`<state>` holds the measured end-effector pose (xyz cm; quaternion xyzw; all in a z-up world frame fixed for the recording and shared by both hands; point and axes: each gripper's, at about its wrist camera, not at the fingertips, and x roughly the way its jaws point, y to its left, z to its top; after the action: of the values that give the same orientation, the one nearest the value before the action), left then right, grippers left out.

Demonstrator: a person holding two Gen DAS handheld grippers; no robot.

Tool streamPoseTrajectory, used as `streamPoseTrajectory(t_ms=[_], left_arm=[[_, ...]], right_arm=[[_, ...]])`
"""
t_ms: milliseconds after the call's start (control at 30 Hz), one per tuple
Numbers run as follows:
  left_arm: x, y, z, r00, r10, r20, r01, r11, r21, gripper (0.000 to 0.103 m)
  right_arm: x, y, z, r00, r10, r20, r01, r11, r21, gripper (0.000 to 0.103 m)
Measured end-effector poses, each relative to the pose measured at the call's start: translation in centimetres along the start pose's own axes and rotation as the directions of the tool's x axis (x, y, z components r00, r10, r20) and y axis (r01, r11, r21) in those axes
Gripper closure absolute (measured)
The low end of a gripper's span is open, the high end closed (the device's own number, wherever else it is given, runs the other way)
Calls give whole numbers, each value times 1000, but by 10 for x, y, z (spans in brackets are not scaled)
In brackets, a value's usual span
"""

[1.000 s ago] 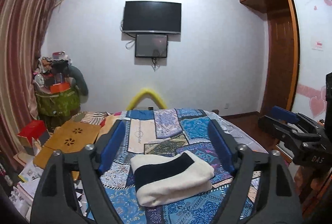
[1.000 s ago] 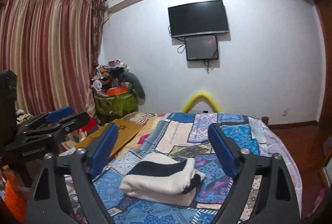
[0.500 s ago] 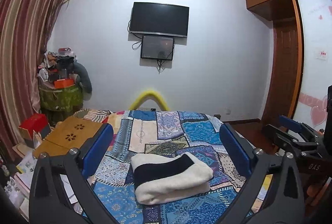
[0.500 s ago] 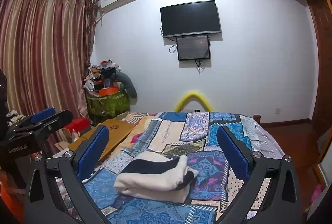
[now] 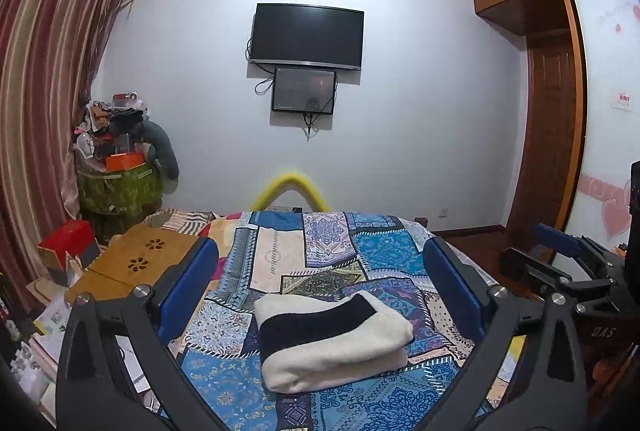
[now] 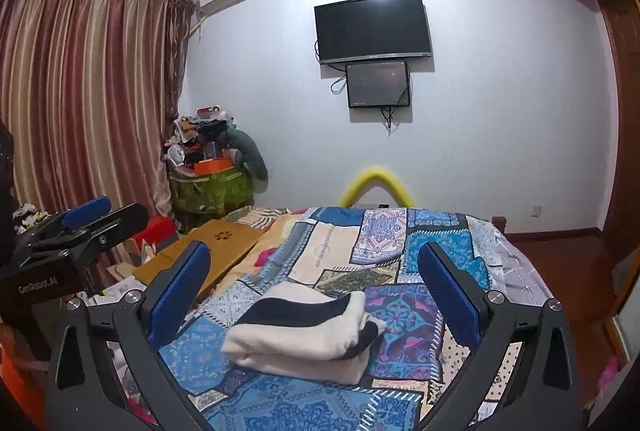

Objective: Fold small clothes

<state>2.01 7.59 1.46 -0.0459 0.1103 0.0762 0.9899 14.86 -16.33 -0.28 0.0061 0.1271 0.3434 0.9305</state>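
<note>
Garment lies folded on the bed, both grippers spread wide and clear of it

Garment (image 5: 332, 343), a cream knit piece with a broad black band, sits folded into a thick bundle on the blue patchwork bedspread (image 5: 320, 255), near the close edge of the bed. It looks the same as a second ago: same place, same fold, nothing touching it.

Around it the tools have changed. The left gripper (image 5: 320, 283) had its blue pads (image 5: 188, 287) closer in a second back; its jaws have just been opening and now stand fully apart, with the bundle seen between them but lower down and untouched. The right gripper (image 6: 316, 287) did likewise, its pads (image 6: 180, 295) spread to the widest, the bundle framed between them, no contact. Each gripper shows at the edge of the other's view, side by side.

To the left of the bed a wooden lap desk (image 5: 140, 259) leans on the covers, with a green bin (image 5: 116, 187) piled with clutter by the striped curtain (image 5: 44, 91). On the far wall hang a dark television (image 5: 307, 36) and a smaller screen (image 5: 304, 90) under it, and a yellow foam arch (image 5: 292, 187) rises behind the bed
</note>
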Motion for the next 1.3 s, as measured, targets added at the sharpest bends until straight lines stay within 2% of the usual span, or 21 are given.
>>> streamPoseTrajectory(t_ms=[1300], left_arm=[[7,2,-1,999,-32,-41,32,999,-5,0]], right_arm=[[1,-7,0,1000,-19,-4,19,999,30,0]])
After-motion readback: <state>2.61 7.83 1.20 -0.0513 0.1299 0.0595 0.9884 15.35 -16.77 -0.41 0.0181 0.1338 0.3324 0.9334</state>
